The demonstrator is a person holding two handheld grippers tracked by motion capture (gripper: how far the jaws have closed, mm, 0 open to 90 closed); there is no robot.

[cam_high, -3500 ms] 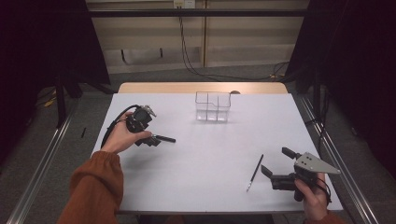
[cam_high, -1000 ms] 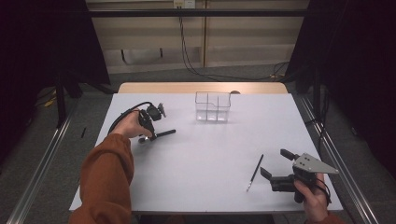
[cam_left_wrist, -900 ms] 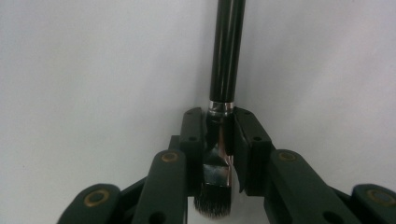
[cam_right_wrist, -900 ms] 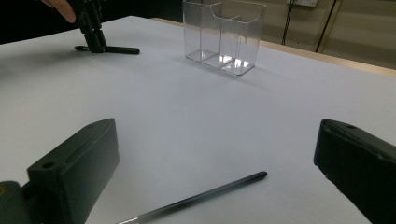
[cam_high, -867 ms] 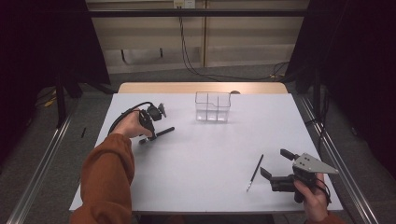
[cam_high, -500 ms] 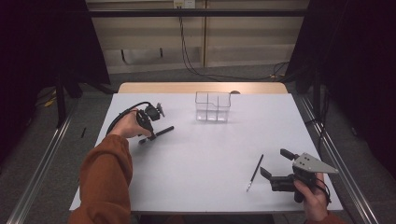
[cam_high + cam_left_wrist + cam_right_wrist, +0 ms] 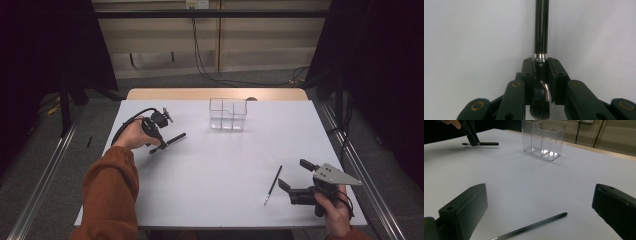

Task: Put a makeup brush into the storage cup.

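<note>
The brush (image 7: 541, 30) is black with a silver band, the desk (image 7: 220, 165) is white, and the sleeve (image 7: 110, 190) is orange.

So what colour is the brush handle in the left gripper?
Glossy black brush handle, with a silver band; clearest in the left gripper view.

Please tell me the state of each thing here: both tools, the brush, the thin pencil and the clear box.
Left tool: shut on the brush.
Brush: clamped at its ferrule, handle pointing away.
Right tool: open, holding nothing.
Pencil: lying flat on the table, untouched.
Clear organizer: upright, empty.
</note>
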